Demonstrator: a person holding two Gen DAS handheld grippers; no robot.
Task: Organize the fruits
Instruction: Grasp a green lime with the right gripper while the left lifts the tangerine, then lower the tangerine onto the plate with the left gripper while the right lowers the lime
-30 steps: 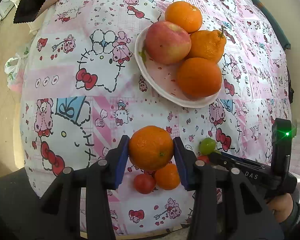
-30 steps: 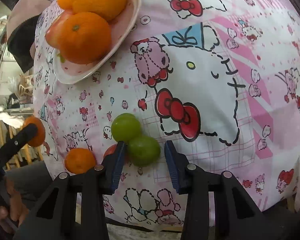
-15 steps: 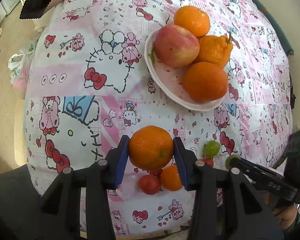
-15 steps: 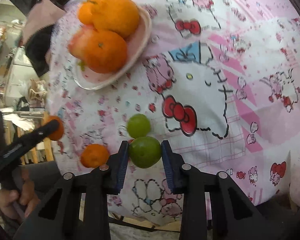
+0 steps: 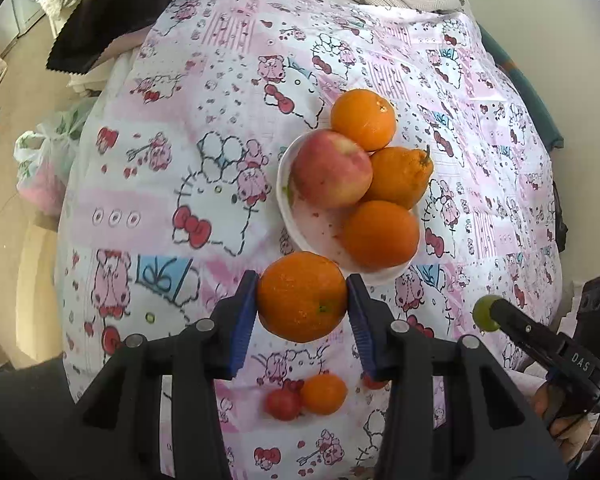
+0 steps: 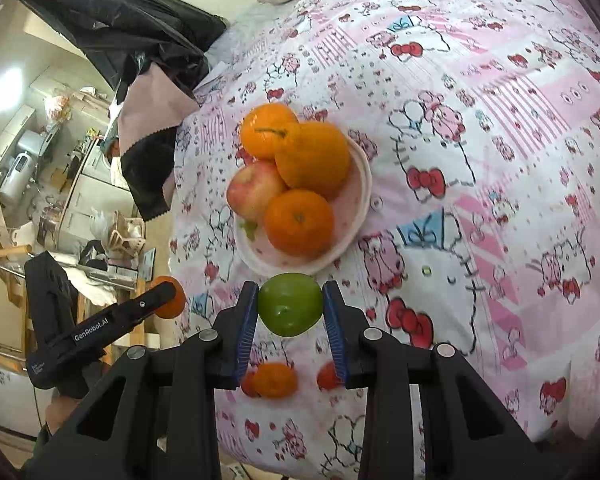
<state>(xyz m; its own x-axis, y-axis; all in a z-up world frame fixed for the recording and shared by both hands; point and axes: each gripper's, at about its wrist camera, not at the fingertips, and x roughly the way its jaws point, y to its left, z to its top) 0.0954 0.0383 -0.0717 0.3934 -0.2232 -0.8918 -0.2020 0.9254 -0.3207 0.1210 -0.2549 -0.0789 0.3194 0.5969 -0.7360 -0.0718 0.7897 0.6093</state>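
one glossy green fruit (image 6: 290, 310), dimpled

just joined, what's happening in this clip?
A person is sorting fruit on a cartoon-print cloth with two handheld grippers. The left gripper is shut on an orange; the right gripper is shut on a green fruit. Both are held above the cloth, near a white plate that holds an apple and three oranges. A small orange and small red fruits lie loose on the cloth.
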